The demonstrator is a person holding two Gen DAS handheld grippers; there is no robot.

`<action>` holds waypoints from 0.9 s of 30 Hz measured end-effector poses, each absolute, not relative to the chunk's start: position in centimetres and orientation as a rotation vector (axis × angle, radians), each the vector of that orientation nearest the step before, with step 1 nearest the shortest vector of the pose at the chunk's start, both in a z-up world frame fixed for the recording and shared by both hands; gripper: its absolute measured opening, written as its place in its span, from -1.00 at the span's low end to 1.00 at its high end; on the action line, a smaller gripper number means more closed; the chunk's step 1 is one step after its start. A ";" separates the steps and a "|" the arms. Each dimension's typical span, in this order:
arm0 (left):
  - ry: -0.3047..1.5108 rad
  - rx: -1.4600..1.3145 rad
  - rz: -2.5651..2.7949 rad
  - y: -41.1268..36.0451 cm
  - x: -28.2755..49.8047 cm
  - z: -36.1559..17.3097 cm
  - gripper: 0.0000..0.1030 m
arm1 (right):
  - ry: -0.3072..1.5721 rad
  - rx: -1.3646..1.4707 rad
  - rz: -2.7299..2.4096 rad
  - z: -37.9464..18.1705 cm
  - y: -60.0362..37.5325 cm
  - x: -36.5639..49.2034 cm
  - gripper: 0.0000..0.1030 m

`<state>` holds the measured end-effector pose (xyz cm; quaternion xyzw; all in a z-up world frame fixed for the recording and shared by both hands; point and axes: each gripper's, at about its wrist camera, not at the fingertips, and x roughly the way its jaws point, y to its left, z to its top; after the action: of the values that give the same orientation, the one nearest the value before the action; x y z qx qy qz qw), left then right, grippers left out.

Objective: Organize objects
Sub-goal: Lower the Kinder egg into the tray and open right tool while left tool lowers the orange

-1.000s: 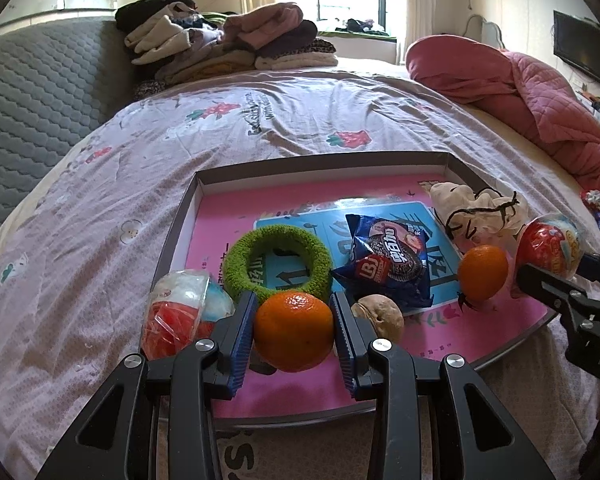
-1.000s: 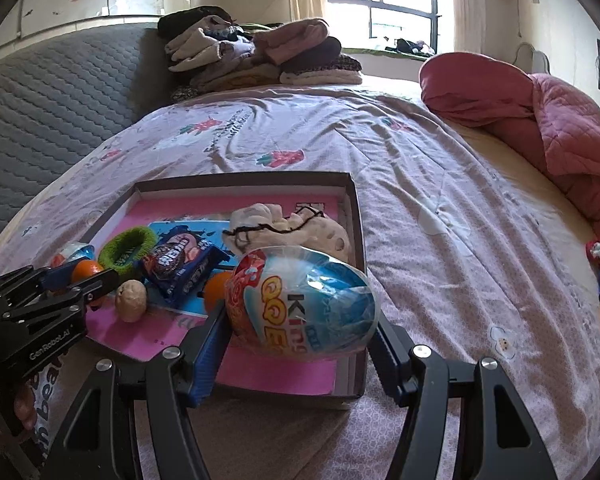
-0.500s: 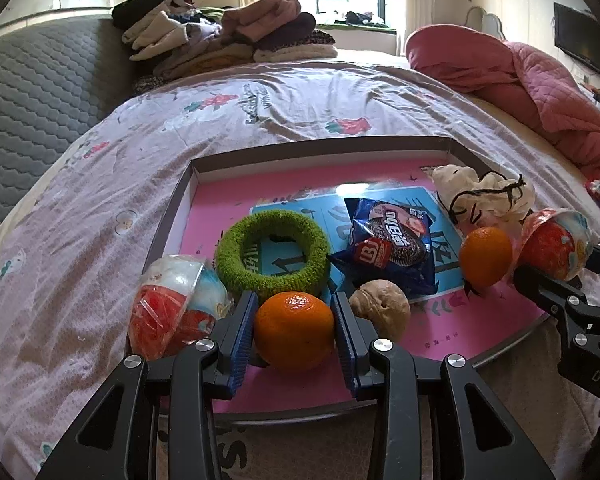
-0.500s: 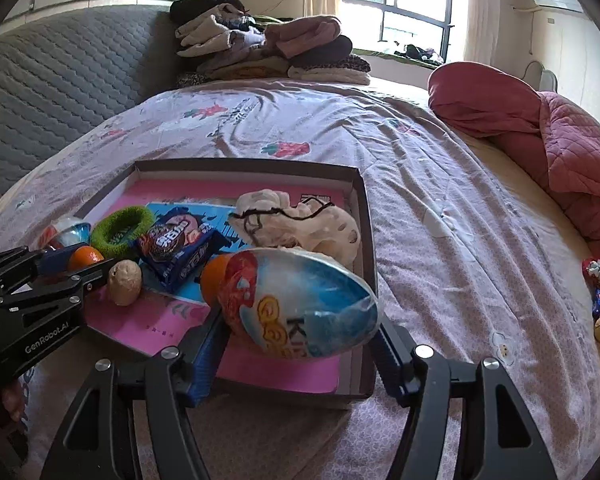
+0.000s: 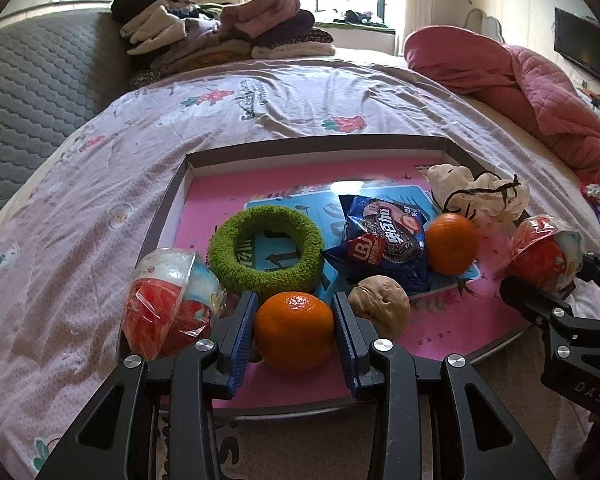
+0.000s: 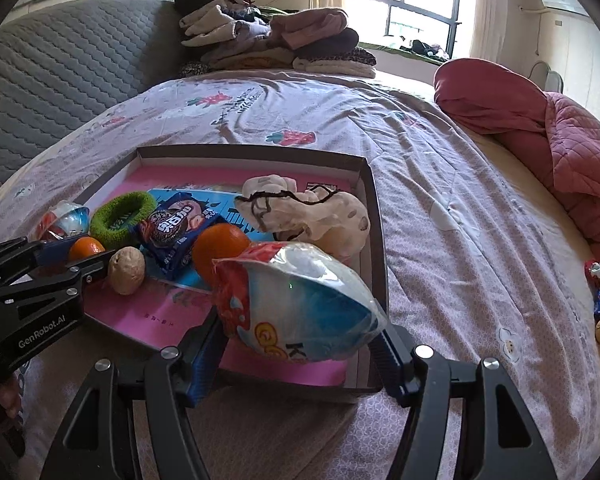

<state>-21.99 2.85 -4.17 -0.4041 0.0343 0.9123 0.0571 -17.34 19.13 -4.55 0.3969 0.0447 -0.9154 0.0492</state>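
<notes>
Left wrist view: left gripper (image 5: 295,332) has its blue pads closed partway on a tangerine (image 5: 294,331), both pads touching its sides, low over the near edge of the shallow box lid (image 5: 168,216) lying on the bed (image 5: 280,96); likely about to set it down there since the rest of the items are already inside. Lid holds green hair tie (image 5: 266,254), cookie packet (image 5: 384,240), walnut (image 5: 380,306), second tangerine (image 5: 450,242), cloth pouch (image 5: 476,196); one wrapped toy egg (image 5: 172,304) sits at the lid's left edge. Right wrist view: right gripper (image 6: 300,332) spread wide around another wrapped egg (image 6: 300,304), gripped end to end, tilted, above the lid's near right corner, probably headed for the free pink spot there. Hold looks soft, wrapper crinkly, could slip.
</notes>
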 end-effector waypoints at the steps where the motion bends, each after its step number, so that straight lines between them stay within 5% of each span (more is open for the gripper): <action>1: 0.104 -1.227 2.764 2.8 -22.1 -4.2 -0.24 | 0.135 1.212 -2.787 -4.5 19.1 -17.4 0.29; 27: 0.061 -1.213 2.738 2.5 -21.9 -3.8 -0.24 | 0.153 1.224 -2.791 -4.4 19.2 -17.7 0.28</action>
<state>-21.94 2.48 -3.75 -0.4038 0.0202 0.9117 0.0733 -17.68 19.21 -4.41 0.4009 0.0500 -0.9137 0.0451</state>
